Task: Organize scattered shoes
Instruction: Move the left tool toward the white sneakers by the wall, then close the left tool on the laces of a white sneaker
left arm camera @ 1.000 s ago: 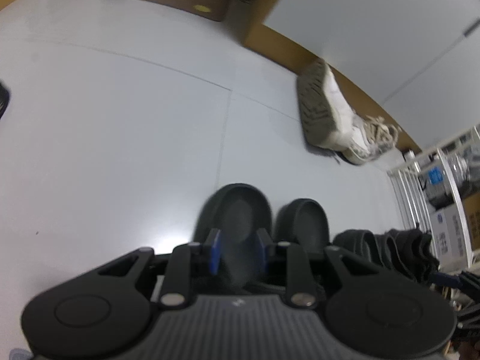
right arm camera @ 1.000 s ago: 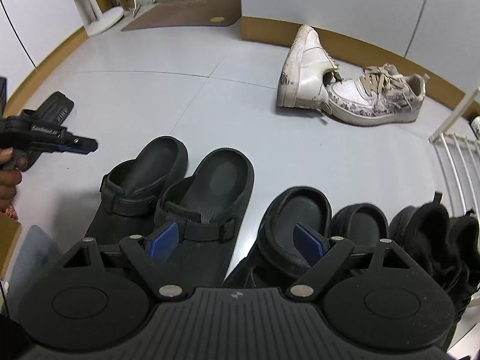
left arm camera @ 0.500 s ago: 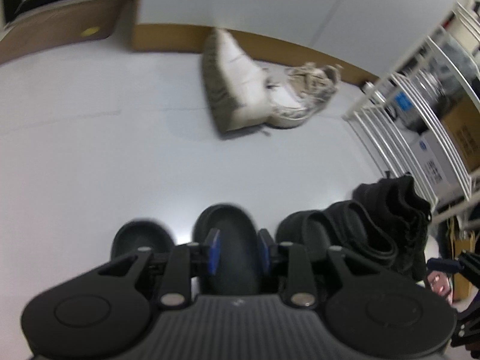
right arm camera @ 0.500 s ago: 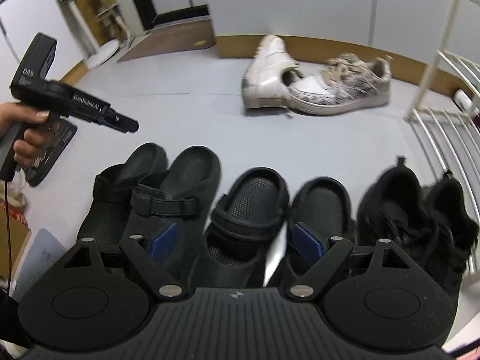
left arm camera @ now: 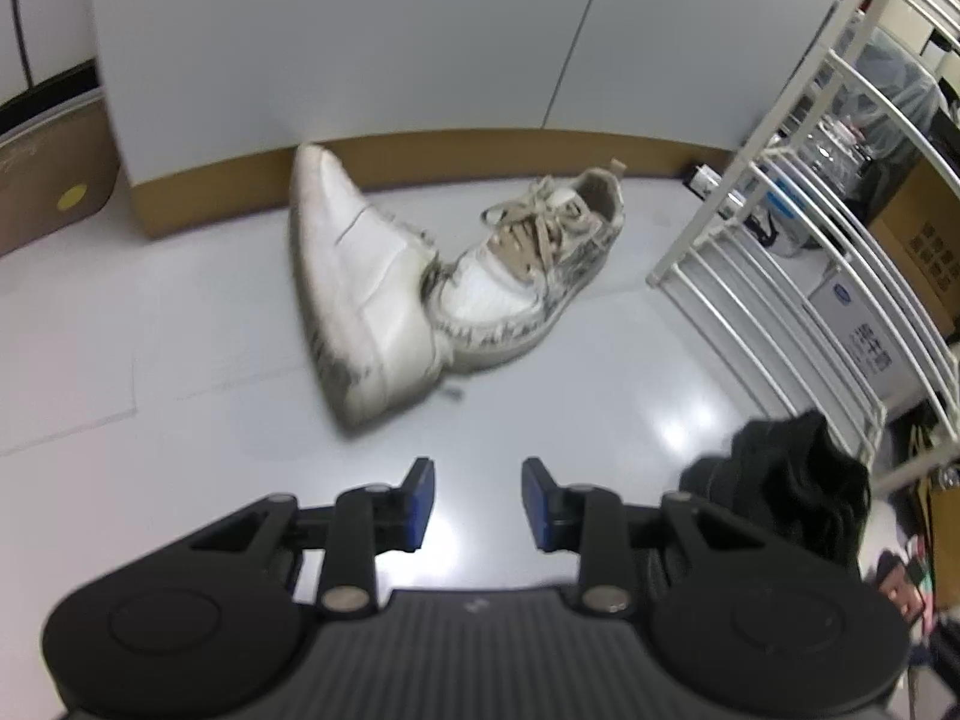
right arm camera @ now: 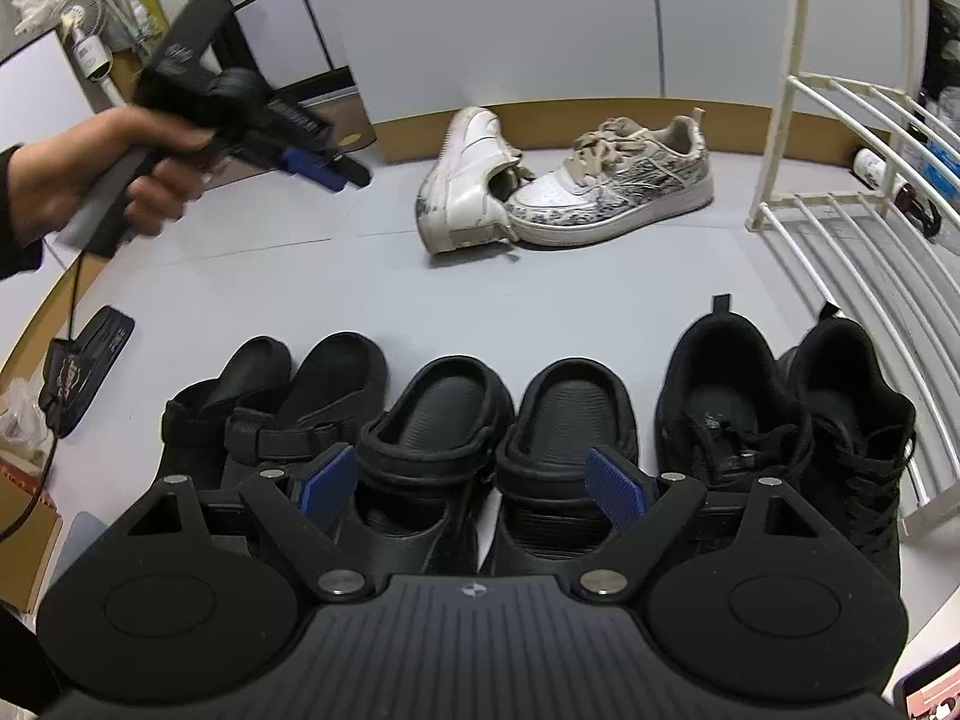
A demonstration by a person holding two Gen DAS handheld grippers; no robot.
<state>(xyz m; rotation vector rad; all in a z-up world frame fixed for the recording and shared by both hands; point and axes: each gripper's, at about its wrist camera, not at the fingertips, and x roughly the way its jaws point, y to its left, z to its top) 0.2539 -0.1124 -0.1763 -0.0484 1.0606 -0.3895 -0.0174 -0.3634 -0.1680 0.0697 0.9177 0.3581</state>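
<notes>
Pale grey floor [right arm camera: 252, 276] runs back to a white wall with a brown skirting board, where two white sneakers [right arm camera: 564, 192] lie apart from the rest, the left one tipped on its side and touching the toe of the upright, grey-patterned one. Along the floor's near edge six black shoes stand in a row: a pair of strapped sandals [right arm camera: 282, 408], a pair of clogs [right arm camera: 498, 432] and a pair of black trainers [right arm camera: 786, 408], the last just beside a white wire rack [right arm camera: 852, 240] at the right. The right gripper [right arm camera: 471, 483] hovers low over the clogs with its blue-padded jaws spread wide and nothing between them. At upper left a hand [right arm camera: 102, 180], blurred in the right wrist view, grips the handle of the left gripper [left arm camera: 477, 501] and holds it raised above the floor, tilted toward the sneakers. In its own view that gripper's jaws stand moderately apart and empty over bare floor. Only part of one black trainer, apparently, shows at that view's right edge; the rack's contents are too distorted to make out.
</notes>
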